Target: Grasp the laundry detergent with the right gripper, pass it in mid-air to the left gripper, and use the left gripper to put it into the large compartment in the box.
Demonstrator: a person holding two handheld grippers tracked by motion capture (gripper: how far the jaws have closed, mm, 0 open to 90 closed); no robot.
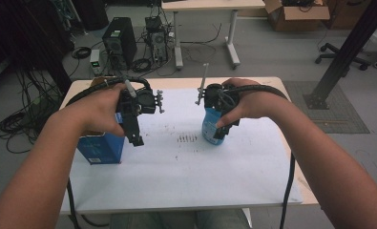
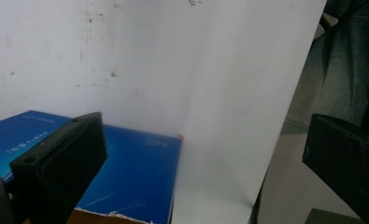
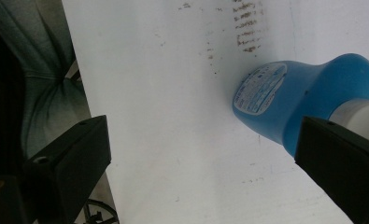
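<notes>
A blue box (image 1: 100, 149) stands near the table's left edge. My left gripper (image 1: 134, 136) hovers just right of it, tilted down toward the near side. In the left gripper view its jaws (image 2: 201, 140) stand wide apart, the box (image 2: 135, 172) lies low between them, and the pads touch nothing. A blue bottle (image 1: 210, 131) with a white cap (image 3: 364, 116) and a label stands right of centre under my right gripper (image 1: 220, 130). In the right gripper view the bottle (image 3: 303, 93) lies past the right-hand jaw, and the gripper (image 3: 201, 144) is open over bare table.
The table (image 1: 176, 82) carries a white sheet with dark stains (image 1: 186, 138) at its middle. Behind it the floor holds computer towers (image 1: 120, 40), tangled cables, a second table (image 1: 210, 5) and a cardboard box (image 1: 296, 14). A black post (image 1: 343, 57) slants at the right.
</notes>
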